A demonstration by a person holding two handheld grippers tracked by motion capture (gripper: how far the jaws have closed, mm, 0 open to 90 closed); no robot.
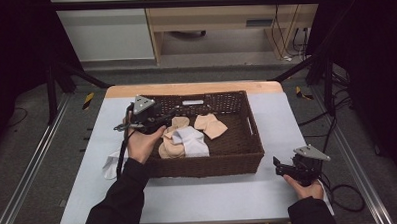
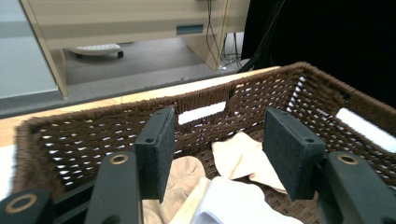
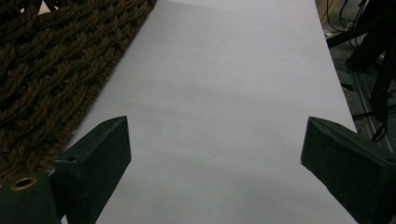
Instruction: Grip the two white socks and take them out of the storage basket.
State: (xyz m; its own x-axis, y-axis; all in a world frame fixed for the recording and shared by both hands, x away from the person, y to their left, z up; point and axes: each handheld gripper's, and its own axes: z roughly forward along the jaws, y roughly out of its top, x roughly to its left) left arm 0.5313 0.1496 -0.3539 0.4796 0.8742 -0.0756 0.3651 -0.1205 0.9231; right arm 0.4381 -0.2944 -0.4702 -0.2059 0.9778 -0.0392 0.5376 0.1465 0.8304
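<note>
Left claw (image 1: 162,118) hangs with jaws apart and empty over the basket's (image 1: 252,140) left end, poised above the socks (image 1: 185,140) heaped inside, while the right claw (image 1: 281,168) waits open on the desk (image 1: 199,197).

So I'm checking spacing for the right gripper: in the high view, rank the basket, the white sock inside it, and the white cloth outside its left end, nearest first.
From the right gripper:
1. Basket, just left of it.
2. White sock, mid-basket.
3. White cloth, on the table's left, beyond the basket.
</note>
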